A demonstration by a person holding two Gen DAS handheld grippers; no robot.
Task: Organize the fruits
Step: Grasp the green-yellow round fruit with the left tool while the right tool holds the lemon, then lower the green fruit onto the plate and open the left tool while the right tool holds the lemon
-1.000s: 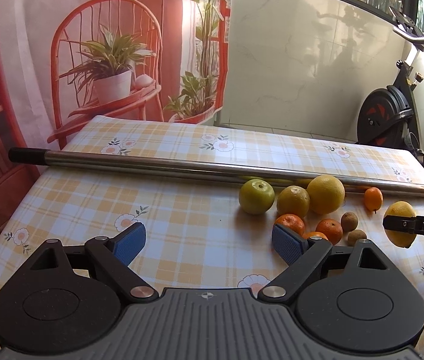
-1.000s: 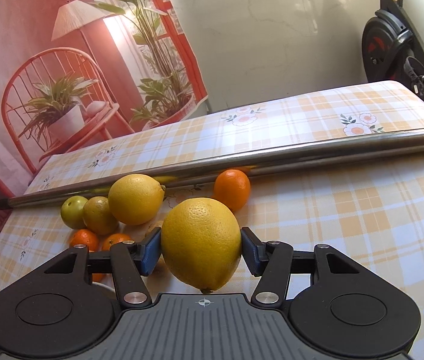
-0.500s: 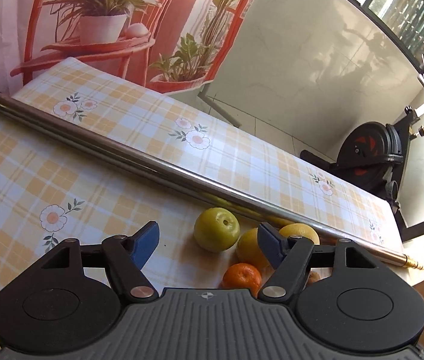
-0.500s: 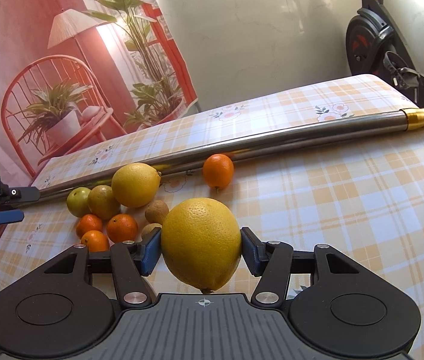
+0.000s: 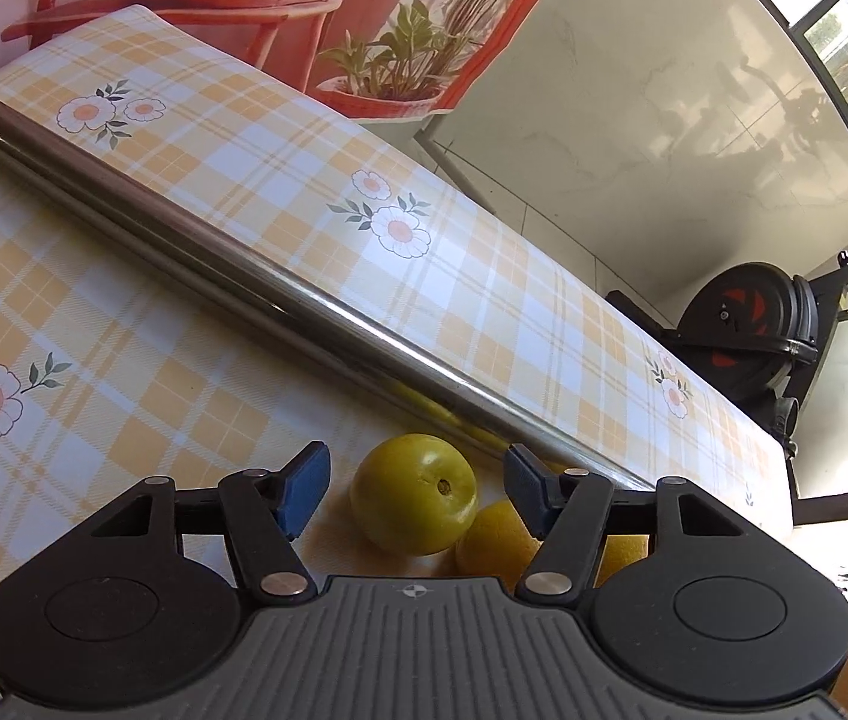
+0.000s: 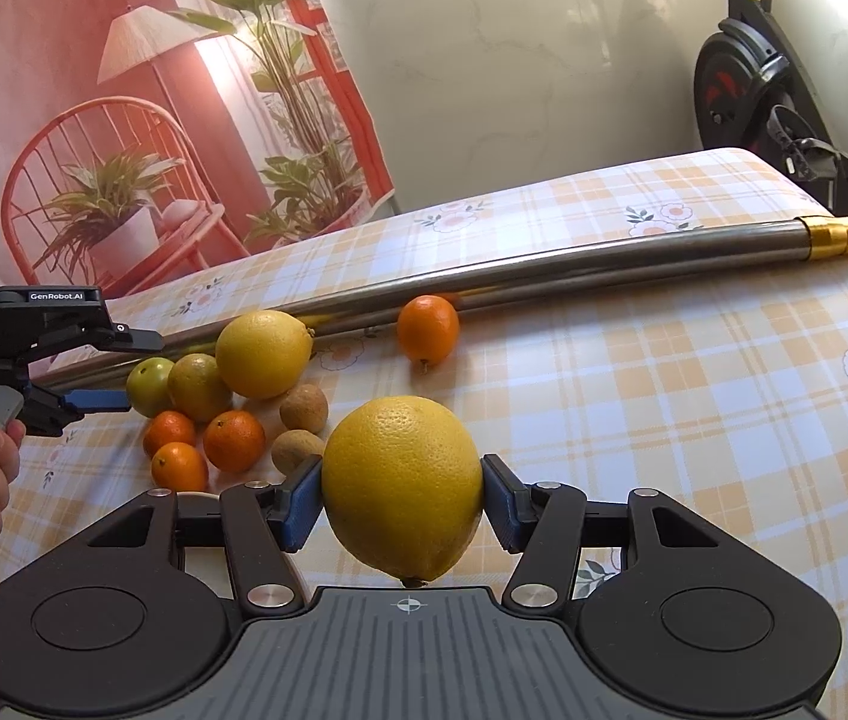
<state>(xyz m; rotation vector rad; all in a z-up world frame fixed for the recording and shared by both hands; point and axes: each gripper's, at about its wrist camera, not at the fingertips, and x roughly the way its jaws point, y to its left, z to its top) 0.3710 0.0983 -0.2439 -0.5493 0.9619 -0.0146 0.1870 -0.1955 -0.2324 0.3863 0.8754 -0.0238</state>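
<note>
My right gripper is shut on a big yellow lemon and holds it above the checked tablecloth. My left gripper is open around a green round fruit on the table, not touching it; it also shows in the right wrist view, beside that green fruit. A yellow-green citrus, a second lemon, three small oranges, two brown fruits and a lone orange lie by it.
A long steel pole with a gold end lies across the table behind the fruit; it also shows in the left wrist view. An exercise bike stands past the table's far right edge. A red printed backdrop hangs behind.
My left gripper has moved in and down to the green fruit, which now sits between its open fingers. My right gripper has drawn back and up a little with the lemon.
</note>
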